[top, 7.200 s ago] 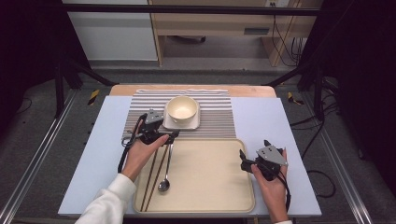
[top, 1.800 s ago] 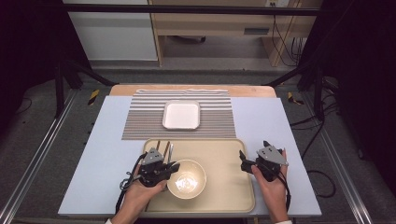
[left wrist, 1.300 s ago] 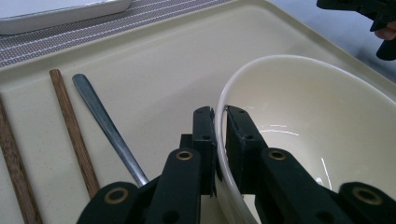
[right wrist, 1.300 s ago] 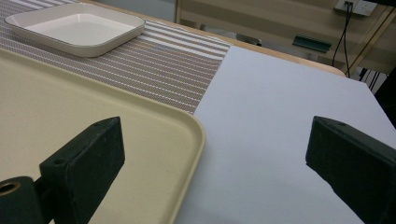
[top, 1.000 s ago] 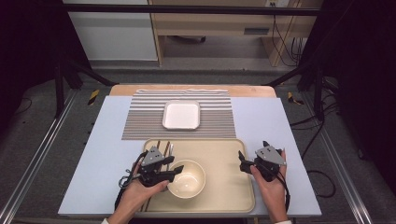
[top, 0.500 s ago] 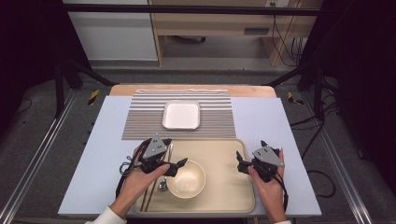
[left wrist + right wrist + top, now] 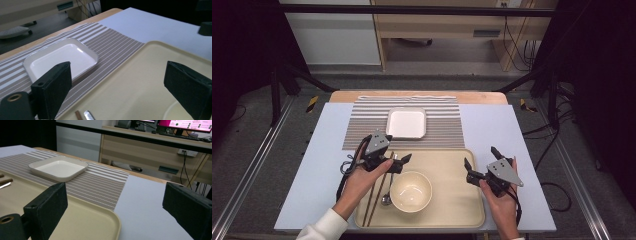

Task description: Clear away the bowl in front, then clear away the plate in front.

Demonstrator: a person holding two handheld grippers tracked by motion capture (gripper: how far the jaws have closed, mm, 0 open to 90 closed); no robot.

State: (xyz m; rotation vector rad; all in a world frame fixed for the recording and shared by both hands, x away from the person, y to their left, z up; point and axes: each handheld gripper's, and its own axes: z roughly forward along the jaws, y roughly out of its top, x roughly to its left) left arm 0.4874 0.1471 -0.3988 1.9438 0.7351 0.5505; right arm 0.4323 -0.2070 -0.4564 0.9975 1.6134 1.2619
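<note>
Cream-coloured and round, the bowl (image 7: 411, 191) is sitting on the beige tray (image 7: 452, 165), toward the tray's near left part, and the tray is serving as the landmark for everything else. Just left of the bowl on the tray, a pair of brown chopsticks (image 7: 374, 197) and a metal spoon (image 7: 386, 196) are lying side by side, running from the tray's far edge toward its near edge.

Over the tray's far left corner, the left claw (image 7: 401, 164) is hanging above the bowl's far rim; its jaws have just been opening and are standing wide apart with nothing between them, the bowl lying free below. In the left gripper view a sliver of the bowl's rim (image 7: 170, 113) is peeking in beside the right-hand jaw.

At the tray's right edge, the right claw (image 7: 479, 162) is hovering with its jaws spread apart and nothing in them.

Beyond the tray's far edge, a white square plate (image 7: 406, 123) is resting on a striped placemat (image 7: 442, 125), which is lying on the pale blue worktop (image 7: 492, 125). No writing on any of these things is readable.
</note>
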